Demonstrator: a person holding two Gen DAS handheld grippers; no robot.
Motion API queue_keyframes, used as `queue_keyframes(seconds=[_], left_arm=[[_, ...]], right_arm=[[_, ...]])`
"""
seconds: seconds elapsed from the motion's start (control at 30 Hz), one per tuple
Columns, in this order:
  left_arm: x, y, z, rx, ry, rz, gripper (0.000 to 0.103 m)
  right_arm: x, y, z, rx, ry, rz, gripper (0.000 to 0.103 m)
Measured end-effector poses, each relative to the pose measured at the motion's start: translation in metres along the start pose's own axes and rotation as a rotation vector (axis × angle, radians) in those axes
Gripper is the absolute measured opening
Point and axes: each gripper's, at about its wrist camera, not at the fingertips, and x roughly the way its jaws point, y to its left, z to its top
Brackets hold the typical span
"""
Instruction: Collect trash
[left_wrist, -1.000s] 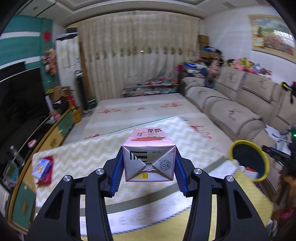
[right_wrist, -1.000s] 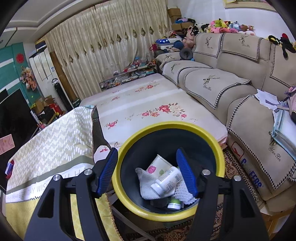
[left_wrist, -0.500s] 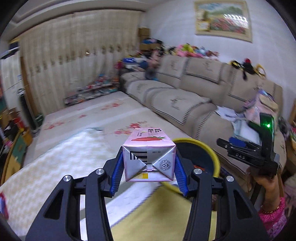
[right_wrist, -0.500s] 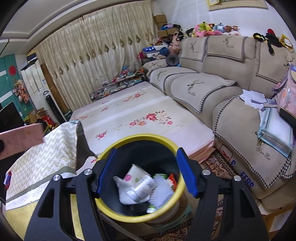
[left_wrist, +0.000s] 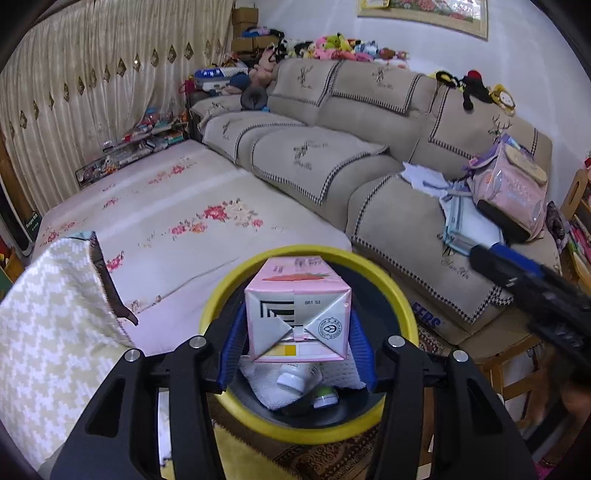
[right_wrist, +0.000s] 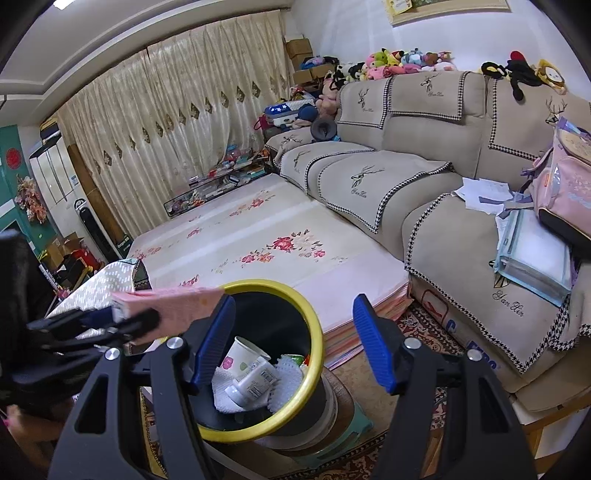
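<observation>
The left tongs (left_wrist: 297, 332) carry a pink carton (left_wrist: 297, 314) directly above the open mouth of the yellow-rimmed bin (left_wrist: 218, 295). Their blue pads have just been opening. A thin gap seems to show on each side of the carton, but the view is too poor to say if the pads still press on it.

The right tongs (right_wrist: 293, 341) are spread wide with nothing between them, and they hang beside the bin, over its right edge.

Inside the bin lie a paper cup (right_wrist: 242, 356), a white bottle (right_wrist: 251, 382) and a white cloth (right_wrist: 286, 376).

The bin stands on a patterned rug (right_wrist: 417, 325), between the table with a zigzag cloth (left_wrist: 48, 332) and the beige sofa (left_wrist: 391, 218).
</observation>
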Motion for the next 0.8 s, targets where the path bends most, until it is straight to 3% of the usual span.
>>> queue_keyframes(seconds=[0.03,0.17,0.27,0.37,0.47,0.67,0.8], left_arm=[[0.004,0.001,-0.002,-0.012,0.011,0.01,0.067],[-0.015,0.012,-0.01,-0.048,-0.012,0.039,0.078],[-0.064,0.034,-0.029,-0.082,-0.074,0.09,0.089],[-0.13,0.053,-0.06,-0.109,-0.15,0.191,0.098],[-0.19,0.076,-0.102,-0.175,-0.18,0.298,0.098],[-0.275,0.114,-0.19,-0.353,-0.15,0.476,0.098],[-0.333,0.126,-0.24,-0.485,-0.216,0.561,0.098]], right_arm=[[0.0,-0.001,0.0,0.003,0.001,0.0,0.064],[0.0,0.004,-0.003,-0.013,0.019,0.014,0.064],[-0.005,0.016,-0.009,-0.051,0.03,0.047,0.065],[-0.012,0.035,-0.019,-0.1,0.039,0.094,0.068],[-0.022,0.063,-0.036,-0.167,0.064,0.167,0.072],[-0.055,0.118,-0.058,-0.279,0.07,0.298,0.088],[-0.083,0.143,-0.061,-0.328,0.035,0.355,0.096]])
